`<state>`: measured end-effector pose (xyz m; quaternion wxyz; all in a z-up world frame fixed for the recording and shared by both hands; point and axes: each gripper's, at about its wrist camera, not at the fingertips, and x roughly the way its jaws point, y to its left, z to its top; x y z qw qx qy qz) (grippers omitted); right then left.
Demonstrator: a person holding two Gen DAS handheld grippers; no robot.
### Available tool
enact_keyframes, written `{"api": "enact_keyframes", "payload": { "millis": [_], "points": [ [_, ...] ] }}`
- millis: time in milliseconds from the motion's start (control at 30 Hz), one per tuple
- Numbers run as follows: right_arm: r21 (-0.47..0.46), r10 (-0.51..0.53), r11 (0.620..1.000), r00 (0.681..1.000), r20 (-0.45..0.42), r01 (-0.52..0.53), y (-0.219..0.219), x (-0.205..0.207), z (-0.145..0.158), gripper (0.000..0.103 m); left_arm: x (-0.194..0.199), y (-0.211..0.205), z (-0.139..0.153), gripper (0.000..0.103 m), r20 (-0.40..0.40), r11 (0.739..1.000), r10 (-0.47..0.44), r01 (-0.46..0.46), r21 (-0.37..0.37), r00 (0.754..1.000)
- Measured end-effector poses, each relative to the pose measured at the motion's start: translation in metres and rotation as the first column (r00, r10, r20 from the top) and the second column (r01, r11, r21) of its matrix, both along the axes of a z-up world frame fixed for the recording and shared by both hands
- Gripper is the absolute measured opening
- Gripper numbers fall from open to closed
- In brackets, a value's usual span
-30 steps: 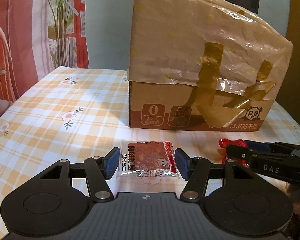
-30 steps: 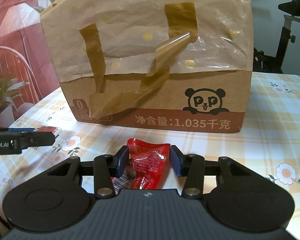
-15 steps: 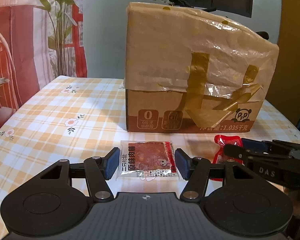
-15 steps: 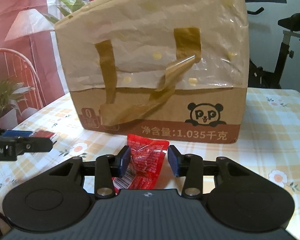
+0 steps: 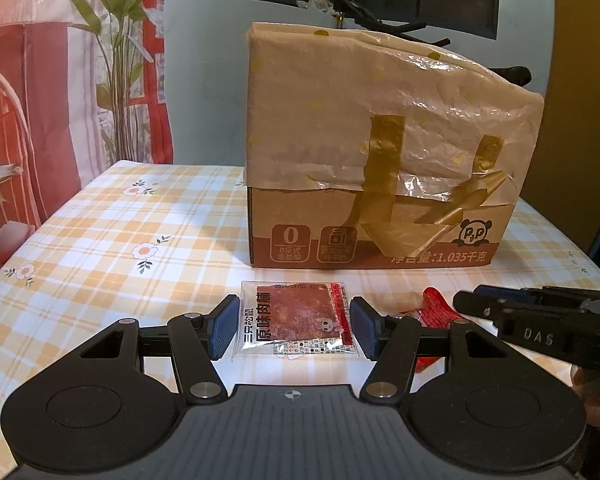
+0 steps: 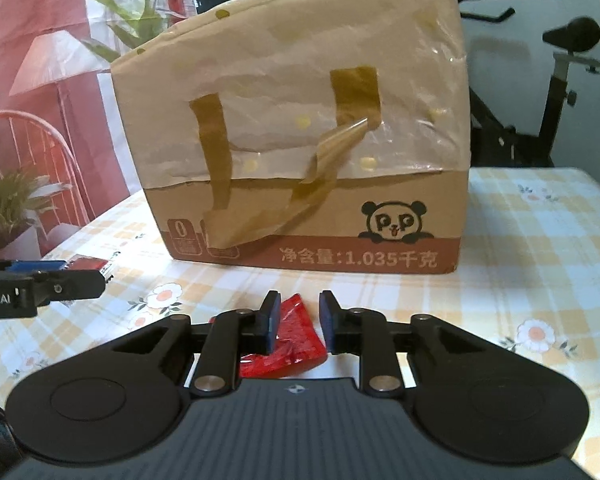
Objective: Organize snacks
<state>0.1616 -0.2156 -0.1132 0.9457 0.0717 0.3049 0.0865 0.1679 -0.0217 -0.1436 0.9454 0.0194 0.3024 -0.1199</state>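
Observation:
My left gripper (image 5: 292,330) is shut on a clear jerky packet (image 5: 294,326) with a brown-red slab inside, held flat above the table. My right gripper (image 6: 299,326) is shut on a red foil snack packet (image 6: 296,340), which tilts down and left between the fingers. In the left wrist view the right gripper (image 5: 540,316) shows at the right edge with the red packet (image 5: 436,306) under it. In the right wrist view the left gripper (image 6: 40,286) shows at the left edge. A brown cardboard box (image 5: 380,184) wrapped in plastic and tape stands behind both.
The table has a yellow checked cloth with flowers (image 5: 120,248). The box (image 6: 312,160) stands at the table's middle back. A plant (image 5: 112,60) and red curtain stand at far left. An exercise bike (image 6: 548,92) stands behind the table at right.
Both grippers have pulled back and risen a little from the box, each still holding its packet. The red packet has tilted lower in the right gripper.

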Motion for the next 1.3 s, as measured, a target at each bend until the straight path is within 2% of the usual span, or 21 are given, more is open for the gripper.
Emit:
{"api": "enact_keyframes", "payload": {
  "millis": [67, 167, 267, 467, 567, 733, 800, 867, 1133, 1300],
  "points": [
    [-0.017, 0.004, 1.000, 1.000, -0.013, -0.005, 0.002, -0.002, 0.000, 0.032, 0.000, 0.000, 0.000, 0.063, 0.003, 1.000, -0.001, 0.002, -0.003, 1.000],
    [-0.027, -0.007, 1.000, 0.999, -0.040, 0.006, 0.002, 0.001, -0.005, 0.043, 0.000, 0.001, -0.001, 0.063, 0.000, 1.000, -0.005, 0.005, -0.006, 1.000],
    [-0.024, -0.007, 1.000, 0.997, -0.073, 0.005, 0.000, 0.009, -0.008, 0.047, 0.000, 0.002, -0.003, 0.063, -0.005, 1.000, -0.006, 0.006, -0.007, 1.000],
    [-0.094, 0.058, 0.993, 0.989, -0.135, -0.071, 0.012, 0.032, -0.018, 0.056, 0.002, 0.003, -0.004, 0.063, -0.010, 1.000, -0.002, 0.001, -0.014, 1.000],
    [-0.172, 0.095, 0.979, 0.989, -0.113, -0.114, 0.023, 0.028, -0.021, 0.062, 0.003, 0.003, -0.006, 0.063, -0.018, 1.000, 0.001, -0.001, -0.015, 1.000],
    [-0.182, 0.111, 0.975, 0.988, -0.105, -0.129, 0.023, 0.026, -0.021, 0.059, 0.002, 0.001, -0.007, 0.063, -0.018, 1.000, -0.005, 0.005, -0.012, 1.000],
    [-0.173, 0.113, 0.977, 0.989, -0.095, -0.128, 0.021, 0.024, -0.019, 0.046, 0.002, 0.002, -0.007, 0.063, -0.017, 1.000, -0.003, 0.003, -0.013, 1.000],
    [-0.148, 0.122, 0.980, 0.989, -0.086, -0.134, 0.017, 0.019, -0.017, 0.042, 0.002, 0.002, -0.007, 0.063, -0.015, 1.000, -0.003, 0.003, -0.014, 1.000],
    [-0.109, 0.104, 0.989, 0.995, -0.001, -0.103, 0.011, 0.004, -0.008, 0.040, -0.001, 0.001, -0.002, 0.063, 0.005, 1.000, -0.011, 0.011, -0.004, 1.000],
    [-0.048, 0.051, 0.998, 0.997, 0.060, -0.048, -0.004, -0.002, 0.009, 0.040, 0.001, -0.001, 0.020, 0.063, 0.083, 1.000, -0.025, 0.024, 0.010, 0.996]
  ]
}}
